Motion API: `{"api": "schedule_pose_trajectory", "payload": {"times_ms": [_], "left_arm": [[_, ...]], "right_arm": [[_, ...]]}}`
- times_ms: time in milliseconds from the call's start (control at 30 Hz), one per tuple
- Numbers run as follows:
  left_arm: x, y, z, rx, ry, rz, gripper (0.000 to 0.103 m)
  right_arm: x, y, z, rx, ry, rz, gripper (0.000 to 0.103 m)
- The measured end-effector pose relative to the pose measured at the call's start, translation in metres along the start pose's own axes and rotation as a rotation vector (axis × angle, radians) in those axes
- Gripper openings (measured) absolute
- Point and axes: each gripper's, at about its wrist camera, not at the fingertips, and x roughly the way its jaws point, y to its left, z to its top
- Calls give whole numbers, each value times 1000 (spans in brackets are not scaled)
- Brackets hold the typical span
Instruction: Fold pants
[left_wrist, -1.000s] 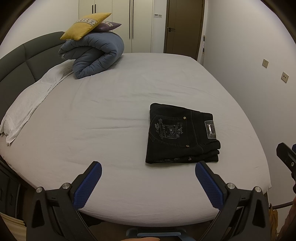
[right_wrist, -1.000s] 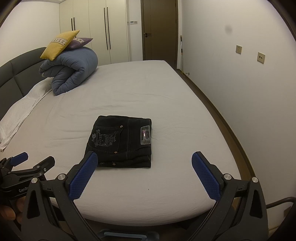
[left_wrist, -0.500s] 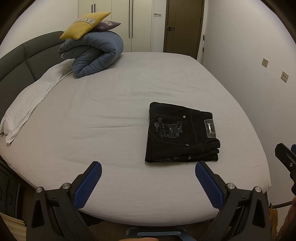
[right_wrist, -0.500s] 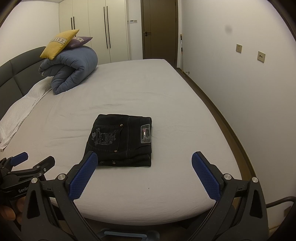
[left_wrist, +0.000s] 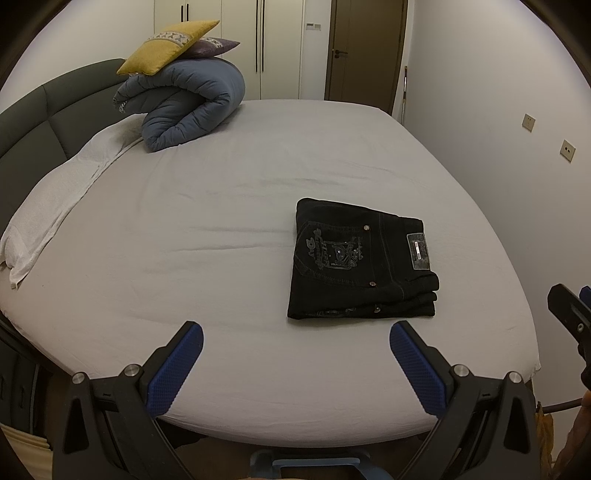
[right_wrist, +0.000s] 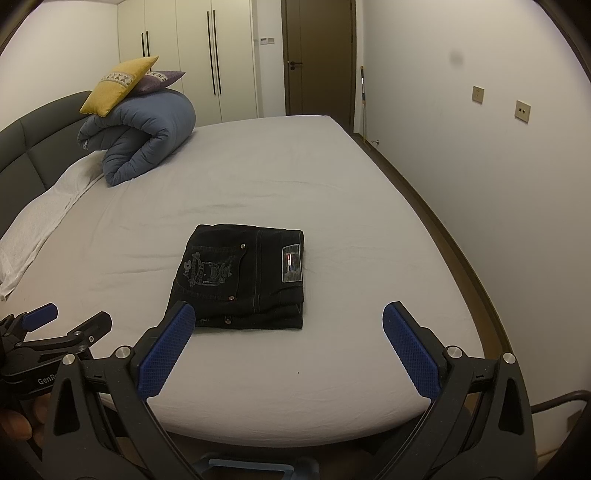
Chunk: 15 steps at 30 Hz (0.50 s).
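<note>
Black pants (left_wrist: 360, 260) (right_wrist: 243, 282) lie folded into a compact rectangle on the grey bed sheet (left_wrist: 207, 236) (right_wrist: 351, 362), back pocket and waist label facing up. My left gripper (left_wrist: 293, 363) hovers open over the bed's near edge, the pants just beyond its right finger. My right gripper (right_wrist: 286, 345) is open too, held back from the bed; its left blue pad (right_wrist: 166, 350) overlaps the pants' near left corner in the view. Neither gripper holds anything. Each gripper shows at the edge of the other's view.
A rolled blue duvet (left_wrist: 188, 101) (right_wrist: 142, 138) with a yellow cushion (left_wrist: 168, 48) and a purple cushion on top sits at the far left by the dark headboard (left_wrist: 44, 110). A white towel (left_wrist: 55, 199) lies along the left. A wall (right_wrist: 498, 184) runs close on the right.
Both views have drifted very slightly; the pants lie unchanged on the sheet. Both grippers stay open and empty.
</note>
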Motion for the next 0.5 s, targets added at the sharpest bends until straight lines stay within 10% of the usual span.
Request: {"api": "schedule_pose_trajectory", "payload": {"times_ms": [500], "left_arm": [[2, 3, -3, 11, 4, 7, 103]], "right_arm": [[2, -1, -4, -1, 7, 3, 103]]}}
